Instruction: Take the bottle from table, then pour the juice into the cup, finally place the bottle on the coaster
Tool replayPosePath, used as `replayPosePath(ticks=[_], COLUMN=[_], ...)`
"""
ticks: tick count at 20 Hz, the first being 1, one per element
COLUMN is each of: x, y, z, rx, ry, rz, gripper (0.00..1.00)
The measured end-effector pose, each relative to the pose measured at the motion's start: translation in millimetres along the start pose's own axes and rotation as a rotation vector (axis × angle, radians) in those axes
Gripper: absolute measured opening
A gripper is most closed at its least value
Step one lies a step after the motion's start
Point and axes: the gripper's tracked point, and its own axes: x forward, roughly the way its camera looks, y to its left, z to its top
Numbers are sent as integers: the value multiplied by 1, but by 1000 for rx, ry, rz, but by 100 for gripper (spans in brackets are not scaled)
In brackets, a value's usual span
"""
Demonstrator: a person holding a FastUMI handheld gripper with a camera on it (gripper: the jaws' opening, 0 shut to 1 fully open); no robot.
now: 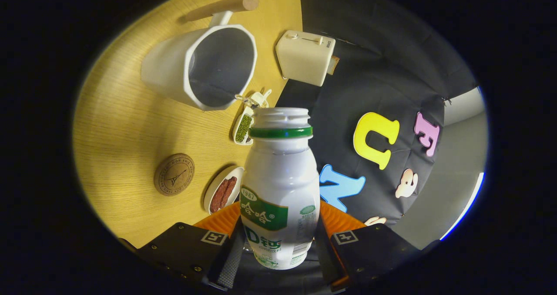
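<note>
Claw (278,243) pinching white juice bottle (280,186) between both fingers, raised over the wooden desk (126,125), uncapped neck near white cup (204,66); coaster (174,174) well apart.

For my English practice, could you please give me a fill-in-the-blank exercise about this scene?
1. The gripper is shut on the ____.
2. The bottle has a green ring under its mouth and no ____ on it.
3. The round coaster lies on the ____ table.
4. The white cup has a wooden ____.

Missing words: bottle; cap; wooden; handle
</note>
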Motion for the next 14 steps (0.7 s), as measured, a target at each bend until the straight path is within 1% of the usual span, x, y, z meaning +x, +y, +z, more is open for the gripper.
replayPosePath(ticks=[10,14], x=[3,2], y=[-2,-7], z=[6,9], rx=[-49,-72], ry=[-3,-3], rz=[8,-8], gripper=[73,73])
